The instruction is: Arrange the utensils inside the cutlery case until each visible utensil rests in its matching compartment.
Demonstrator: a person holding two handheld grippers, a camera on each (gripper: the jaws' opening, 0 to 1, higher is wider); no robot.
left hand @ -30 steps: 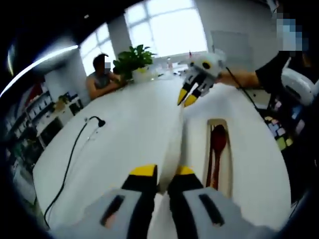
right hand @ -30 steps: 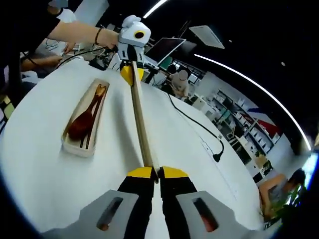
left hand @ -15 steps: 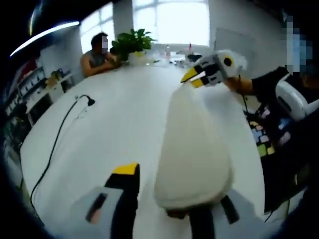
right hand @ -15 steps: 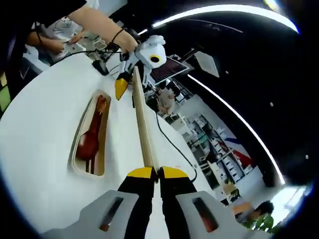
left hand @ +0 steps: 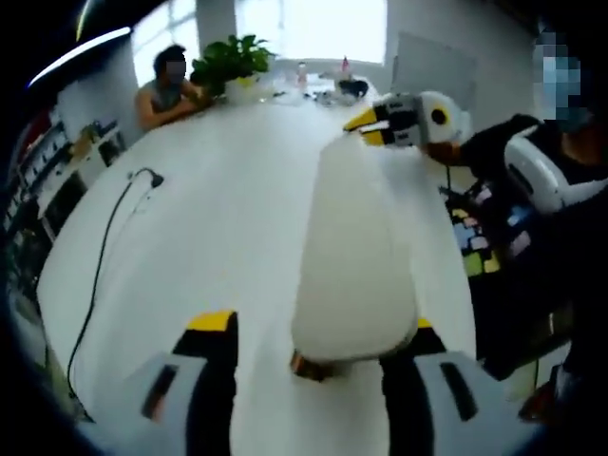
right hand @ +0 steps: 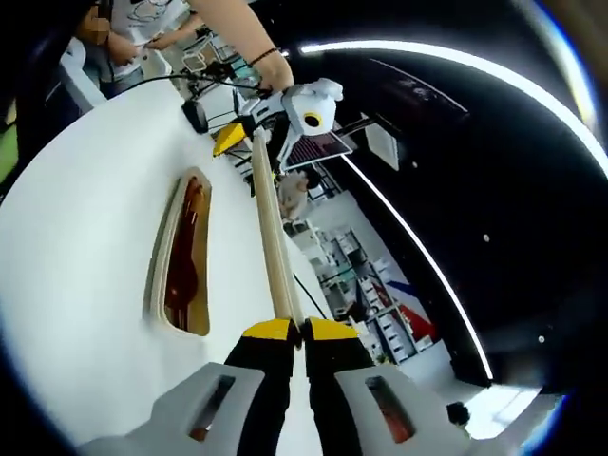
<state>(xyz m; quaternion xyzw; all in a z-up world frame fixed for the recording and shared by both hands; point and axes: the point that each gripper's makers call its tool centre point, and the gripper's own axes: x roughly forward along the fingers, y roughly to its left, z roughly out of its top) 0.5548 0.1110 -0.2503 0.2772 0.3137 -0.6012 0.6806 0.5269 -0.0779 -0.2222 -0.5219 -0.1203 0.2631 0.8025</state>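
- In the left gripper view, the lid (left hand: pixel 353 256) between our jaws blocks the table (left hand: pixel 218 209) beyond it; the case under it is out of sight.
- A small brown edge peeks below the lid's near end; we cannot tell what it is.
- In the right gripper view, the lid is edge-on above our jaws, its broad face unseen.
- The dark utensils in the case (right hand: pixel 163 275), left of the jaws, blur together; we cannot separate them or make out compartments.
- The left gripper (right hand: pixel 237 138) at the lid's far end is too small to judge its grip.
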